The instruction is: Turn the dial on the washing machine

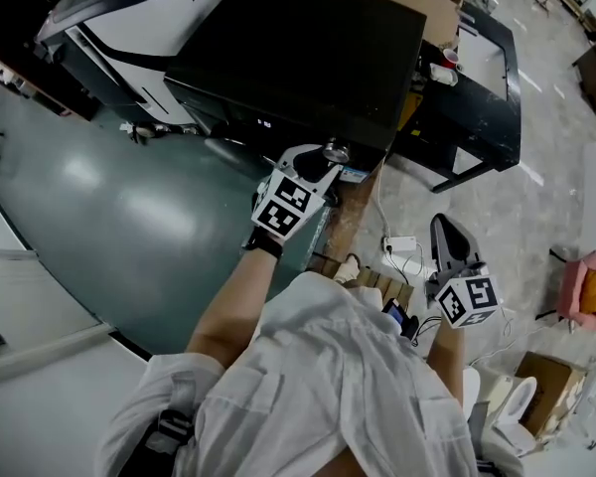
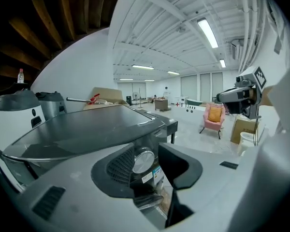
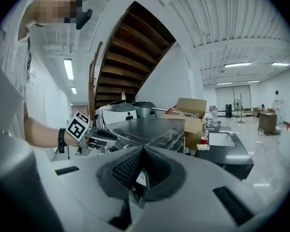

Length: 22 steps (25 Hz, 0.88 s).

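My left gripper point(image 2: 146, 164) has its jaws apart around the silver dial point(image 2: 144, 161); the dial stands right at the ribbed left pad point(image 2: 121, 166), with a thin dark gap before the right jaw; below the dial, between the jaws, are small stickers point(image 2: 152, 176); ahead of the jaws stretches the washing machine point(image 2: 87, 128) with its flat dark top; far ahead and to the left stands a white appliance point(image 2: 14, 112); up to the right of the jaws my right gripper point(image 2: 223, 96) hangs in the air, and beyond it are a pink armchair point(image 2: 213, 121) with an orange cushion point(image 2: 214, 113) and a cardboard box point(image 2: 243, 128).
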Tool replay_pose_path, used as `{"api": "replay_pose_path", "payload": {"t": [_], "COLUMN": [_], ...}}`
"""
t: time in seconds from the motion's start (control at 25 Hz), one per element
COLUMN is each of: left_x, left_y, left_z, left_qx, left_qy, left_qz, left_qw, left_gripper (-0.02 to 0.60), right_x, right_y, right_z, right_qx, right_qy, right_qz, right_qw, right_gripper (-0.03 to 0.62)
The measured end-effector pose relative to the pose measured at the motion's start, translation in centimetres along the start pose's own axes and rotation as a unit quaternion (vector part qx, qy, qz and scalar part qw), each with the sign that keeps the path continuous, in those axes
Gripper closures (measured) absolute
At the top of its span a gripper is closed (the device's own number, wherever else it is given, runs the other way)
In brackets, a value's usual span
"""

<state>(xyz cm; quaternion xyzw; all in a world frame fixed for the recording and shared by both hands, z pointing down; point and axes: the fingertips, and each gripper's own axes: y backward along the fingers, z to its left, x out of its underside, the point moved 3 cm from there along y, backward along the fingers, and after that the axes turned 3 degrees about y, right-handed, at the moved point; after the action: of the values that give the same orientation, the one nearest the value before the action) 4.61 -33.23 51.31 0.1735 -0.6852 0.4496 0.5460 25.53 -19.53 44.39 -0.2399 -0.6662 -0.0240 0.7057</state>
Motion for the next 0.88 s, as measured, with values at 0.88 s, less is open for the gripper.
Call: {"api": "replay_pose_path", "payload": {"t": [0.88], "left_x": [3.3], "left_y": [-5.3], "left_z": [0.5], "left_qx": [-0.03], "left_qy": [-0.028], "left_qz": [0.069], "left_qw": [0.9968], "left_gripper": [0.4], "right_x": [0.5], "right_y": [-3.3], "right_z": [-2.2], "right_qx": [-0.025], "right_qy": [0.003], "right_qz": [0.025], "right_qw": [0.999], "right_gripper": [0.591]}}
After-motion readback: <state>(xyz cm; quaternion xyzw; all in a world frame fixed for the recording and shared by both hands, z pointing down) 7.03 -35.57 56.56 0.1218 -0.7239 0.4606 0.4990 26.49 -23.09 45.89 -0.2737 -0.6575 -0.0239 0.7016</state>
